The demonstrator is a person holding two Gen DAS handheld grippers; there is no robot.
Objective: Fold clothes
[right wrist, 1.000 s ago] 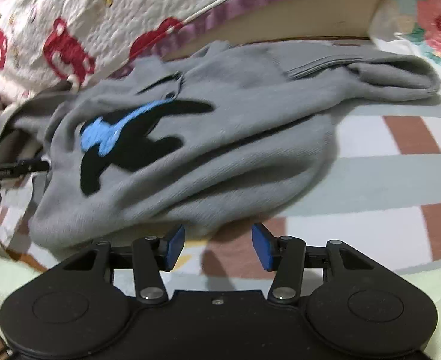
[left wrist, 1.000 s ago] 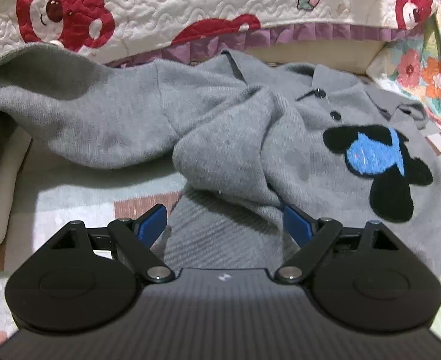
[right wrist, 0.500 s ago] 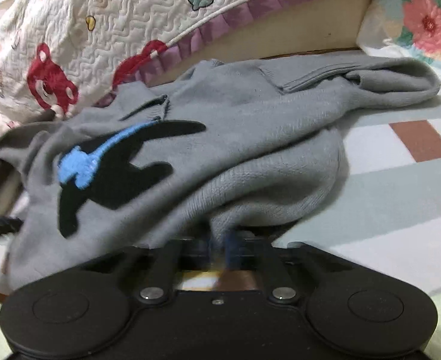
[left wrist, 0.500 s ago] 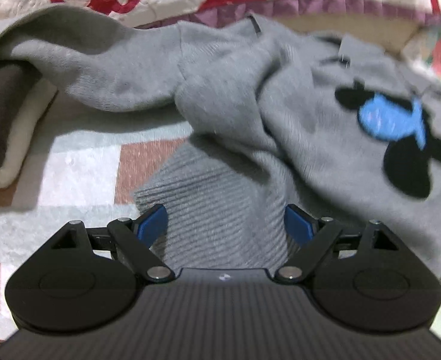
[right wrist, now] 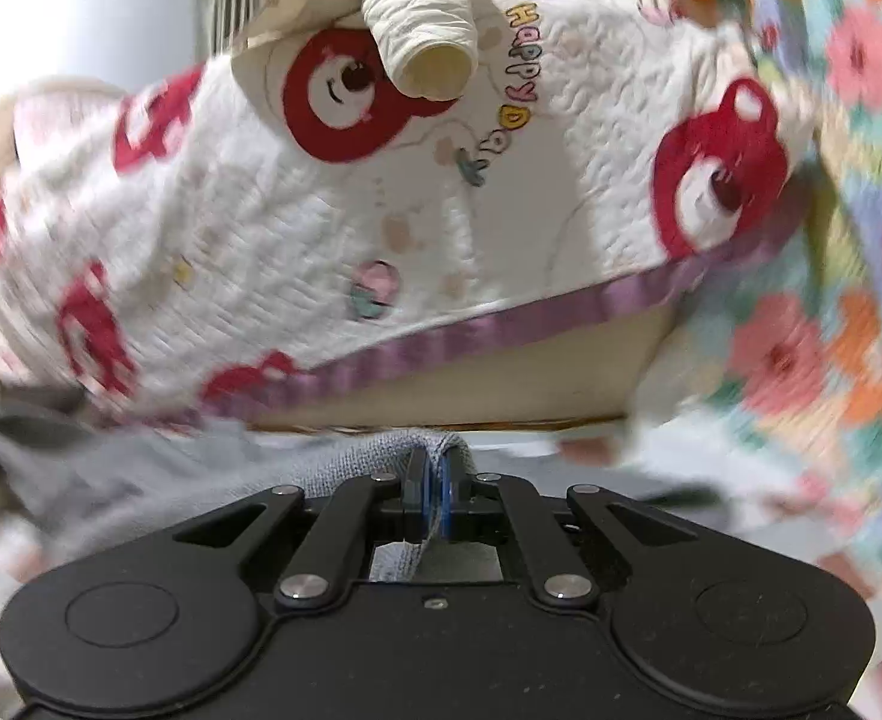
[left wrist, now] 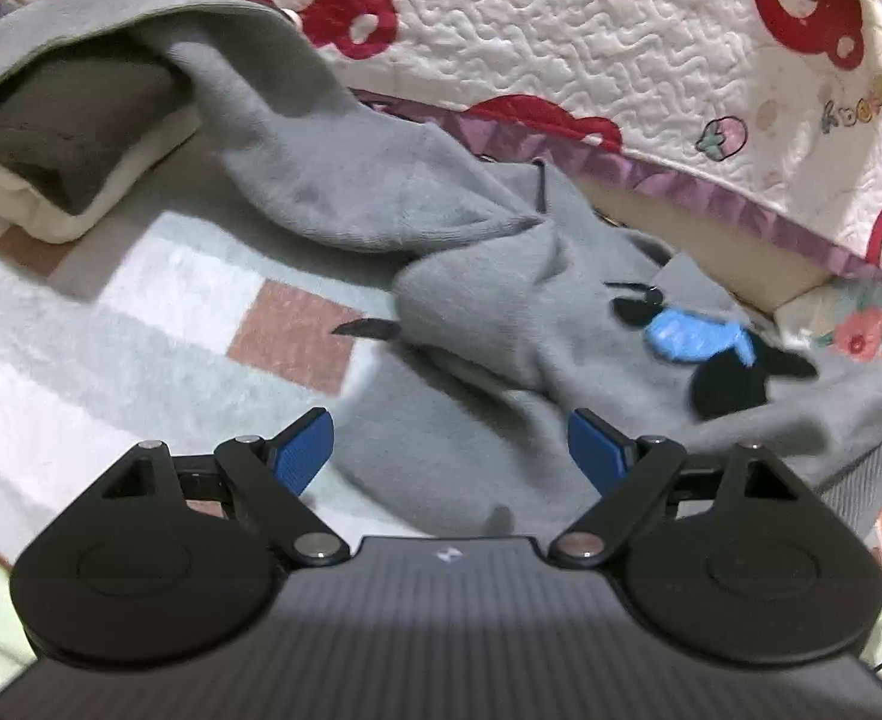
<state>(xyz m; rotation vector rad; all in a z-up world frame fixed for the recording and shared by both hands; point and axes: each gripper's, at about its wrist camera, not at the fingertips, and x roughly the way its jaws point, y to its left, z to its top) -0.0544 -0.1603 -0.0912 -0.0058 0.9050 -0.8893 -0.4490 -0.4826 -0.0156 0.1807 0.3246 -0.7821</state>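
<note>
A grey sweater (left wrist: pixel 441 276) with a black and blue patch (left wrist: pixel 705 348) lies crumpled on the checked blanket (left wrist: pixel 159 312); one sleeve trails up to the far left. My left gripper (left wrist: pixel 450 450) hangs open just above the sweater's ribbed hem, nothing between its blue pads (left wrist: pixel 303 450). In the right wrist view my right gripper (right wrist: pixel 434 480) is shut on a fold of the grey sweater (right wrist: pixel 423 450), lifted off the blanket, with the knit bunched over the fingertips. Most of the sweater is hidden below that camera.
A folded brown and cream pile (left wrist: pixel 63 138) sits at the far left under the sleeve. A quilted white cover with red bears (left wrist: pixel 621 60) rises behind the sweater, and a flowered cloth (right wrist: pixel 813 300) hangs at the right.
My right gripper closed on the sweater's edge and rose, its view swinging up to the bear quilt. My left gripper stayed open and drew back to the left, bringing the hem nearer.
</note>
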